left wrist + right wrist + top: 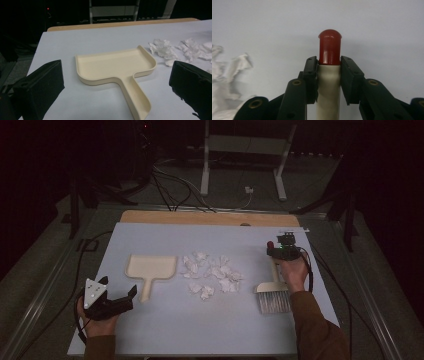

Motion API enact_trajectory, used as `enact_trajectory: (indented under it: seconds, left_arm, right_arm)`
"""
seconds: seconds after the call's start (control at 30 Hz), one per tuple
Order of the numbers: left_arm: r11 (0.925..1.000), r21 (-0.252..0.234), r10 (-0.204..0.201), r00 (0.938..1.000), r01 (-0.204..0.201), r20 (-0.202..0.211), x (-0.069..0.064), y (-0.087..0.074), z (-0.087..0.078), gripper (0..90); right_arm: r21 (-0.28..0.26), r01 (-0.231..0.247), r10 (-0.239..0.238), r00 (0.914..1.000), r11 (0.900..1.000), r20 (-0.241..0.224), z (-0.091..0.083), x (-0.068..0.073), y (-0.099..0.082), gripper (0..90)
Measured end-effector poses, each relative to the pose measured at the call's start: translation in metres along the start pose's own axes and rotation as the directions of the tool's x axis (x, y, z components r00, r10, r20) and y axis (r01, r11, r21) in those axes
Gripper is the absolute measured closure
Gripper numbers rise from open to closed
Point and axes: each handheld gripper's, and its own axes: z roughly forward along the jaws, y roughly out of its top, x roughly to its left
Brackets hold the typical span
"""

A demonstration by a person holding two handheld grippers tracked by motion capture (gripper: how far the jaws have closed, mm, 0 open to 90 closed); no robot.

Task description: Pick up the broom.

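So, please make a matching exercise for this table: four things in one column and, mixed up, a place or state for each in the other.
Things
1. dustpan
2. brush
3. paper scraps
4. left tool

Places or states
A. crumpled in a loose pile at mid-table
B. open, holding nothing
C. handle clamped in the right tool
D. lying flat and untouched, left of the pile

Pairs: 1-D, 2-C, 3-A, 4-B
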Motion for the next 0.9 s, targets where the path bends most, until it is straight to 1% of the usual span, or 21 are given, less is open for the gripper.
enact_trajectory:
  seconds: [0.1, 0.13, 0.17, 0.2, 0.23, 0.27, 0.3, 0.33, 0.37, 0.43, 0.47, 0.5, 0.53, 0.57, 0.6, 0.63, 0.67, 0.7, 0.8, 0.87, 0.9]
  left_arm:
    - [1.0, 0.001, 0.0, 1.0, 0.0, 0.004, -0.003, 0.001, 0.0, 0.4]
    - [1.0, 0.001, 0.002, 1.0, -0.002, 0.007, -0.004, 0.001, 0.0, 0.4]
    - [1.0, -0.001, 0.002, 1.0, -0.002, 0.009, -0.006, 0.002, 0.0, 0.4]
    - [1.0, -0.004, 0.004, 0.9999, -0.004, 0.012, -0.008, 0.003, 0.0, 0.4]
    - [1.0, -0.004, 0.006, 0.9998, -0.006, 0.017, -0.01, 0.004, 0.0, 0.4]
    - [0.9999, -0.006, 0.008, 0.9997, -0.008, 0.024, -0.013, 0.006, 0.001, 0.4]
    - [0.9999, -0.007, 0.011, 0.9994, -0.011, 0.032, -0.016, 0.007, 0.001, 0.4]
    - [0.9998, -0.009, 0.016, 0.9986, -0.015, 0.051, -0.022, 0.01, 0.002, 0.4]
    - [0.9998, -0.009, 0.016, 0.9986, -0.015, 0.051, -0.022, 0.01, 0.002, 0.4]
    - [0.9998, -0.016, 0.016, 0.997, -0.014, 0.075, -0.029, 0.015, 0.004, 0.4]
    - [0.9997, -0.017, 0.019, 0.9939, -0.017, 0.109, -0.037, 0.018, 0.008, 0.4]
    - [0.9997, -0.017, 0.019, 0.9939, -0.017, 0.109, -0.037, 0.018, 0.008, 0.5]
    - [0.9996, -0.015, 0.025, 0.9892, -0.023, 0.144, -0.047, 0.02, 0.012, 0.5]
    - [0.9996, -0.013, 0.027, 0.9869, -0.025, 0.159, -0.05, 0.021, 0.014, 0.5]
    - [0.9996, -0.013, 0.027, 0.9869, -0.025, 0.159, -0.05, 0.021, 0.014, 0.5]
    - [0.9995, -0.008, 0.032, 0.9829, -0.031, 0.181, -0.057, 0.023, 0.017, 0.5]
    - [0.9994, -0.008, 0.036, 0.9766, -0.035, 0.212, -0.066, 0.026, 0.021, 0.5]
    - [0.9994, -0.008, 0.036, 0.9766, -0.035, 0.212, -0.066, 0.026, 0.021, 0.5]
    - [0.9997, -0.013, 0.023, 0.9624, -0.02, 0.27, -0.085, 0.03, 0.027, 2.5]
    - [0.9998, -0.016, 0.018, 0.9509, -0.014, 0.309, -0.099, 0.032, 0.031, 2.9]
    - [0.9997, -0.013, 0.023, 0.9445, -0.02, 0.328, -0.106, 0.033, 0.033, 2.9]
  right_arm:
    - [-0.039, 0.018, -0.018, 0.9997, 0.9991, -0.016, -0.01, 0.004, -0.002, 69.0]
    - [-0.065, 0.031, -0.033, 0.999, 0.9974, -0.029, -0.017, 0.008, -0.003, 69.0]
    - [-0.077, 0.042, -0.044, 0.9985, 0.9961, -0.033, -0.02, 0.01, -0.003, 69.0]
    - [-0.077, 0.042, -0.044, 0.9985, 0.9961, -0.033, -0.02, 0.01, -0.003, 69.0]
    - [-0.089, 0.055, -0.059, 0.9976, 0.9945, -0.037, -0.024, 0.013, -0.003, 69.0]
    - [-0.112, 0.073, -0.079, 0.9958, 0.991, -0.047, -0.031, 0.019, -0.005, 69.0]
    - [-0.122, 0.078, -0.085, 0.9948, 0.9895, -0.056, -0.035, 0.022, -0.005, 69.0]
    - [-0.133, 0.082, -0.091, 0.9937, 0.9878, -0.066, -0.039, 0.024, -0.006, 69.0]
    - [-0.142, 0.085, -0.096, 0.9926, 0.9862, -0.074, -0.042, 0.027, -0.007, 69.0]
    - [-0.166, 0.096, -0.112, 0.9894, 0.9814, -0.092, -0.05, 0.033, -0.009, 69.0]
    - [-0.178, 0.1, -0.119, 0.9881, 0.979, -0.098, -0.053, 0.036, -0.01, 69.0]
    - [-0.189, 0.103, -0.125, 0.9865, 0.9765, -0.106, -0.057, 0.039, -0.012, 69.0]
    - [-0.201, 0.107, -0.132, 0.9847, 0.9737, -0.113, -0.06, 0.041, -0.013, 69.0]
    - [-0.212, 0.107, -0.135, 0.9831, 0.9714, -0.123, -0.063, 0.044, -0.014, 69.0]
    - [-0.22, 0.108, -0.139, 0.9817, 0.9696, -0.13, -0.065, 0.046, -0.015, 69.0]
    - [-0.23, 0.119, -0.153, 0.9787, 0.9659, -0.137, -0.069, 0.051, -0.017, 69.0]
    - [-0.238, 0.129, -0.165, 0.9762, 0.9626, -0.14, -0.071, 0.054, -0.018, 69.0]
    - [-0.241, 0.133, -0.171, 0.9745, 0.9614, -0.145, -0.072, 0.057, -0.019, 69.0]
    - [-0.257, 0.154, -0.2, 0.9663, 0.9539, -0.162, -0.077, 0.069, -0.022, 69.0]
    - [-0.269, 0.159, -0.21, 0.9619, 0.9499, -0.175, -0.079, 0.077, -0.024, 69.1]
    - [-0.269, 0.159, -0.21, 0.9619, 0.9499, -0.175, -0.079, 0.077, -0.024, 69.1]
